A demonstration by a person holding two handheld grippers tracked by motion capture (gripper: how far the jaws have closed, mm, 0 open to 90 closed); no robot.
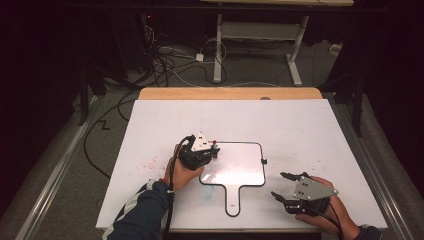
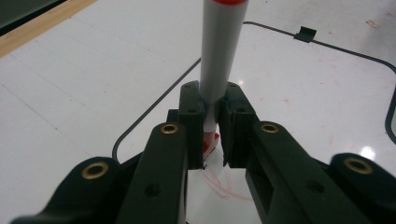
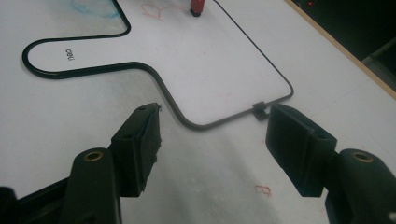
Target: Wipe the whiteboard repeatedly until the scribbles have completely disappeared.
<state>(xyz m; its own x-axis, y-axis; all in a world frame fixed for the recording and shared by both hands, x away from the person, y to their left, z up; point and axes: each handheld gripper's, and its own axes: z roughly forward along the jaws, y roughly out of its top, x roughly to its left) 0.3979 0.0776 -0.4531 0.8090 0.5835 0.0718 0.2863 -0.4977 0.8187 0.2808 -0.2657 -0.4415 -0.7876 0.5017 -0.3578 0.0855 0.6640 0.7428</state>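
Nearest the person, the right tongs [image 1: 285,186] rest low over the desk [image 1: 310,125] with their jaws standing wide and nothing between them; just ahead of them lies the rounded corner of the small whiteboard [image 3: 210,60], its clip [image 3: 258,110] almost at the far jaw. Farther in, the left tongs [image 2: 211,126] are clamped tight on a red marker [image 2: 219,51], gripping it low on the barrel, just above the red tip, which meets the board beside faint red scribbles [image 2: 224,184]. The marker looks light, stiff and smooth, so it could slip or twist under writing pressure; that low grip near the tip seems the steadiest hold. The board is thin and likely to slide on the desk.
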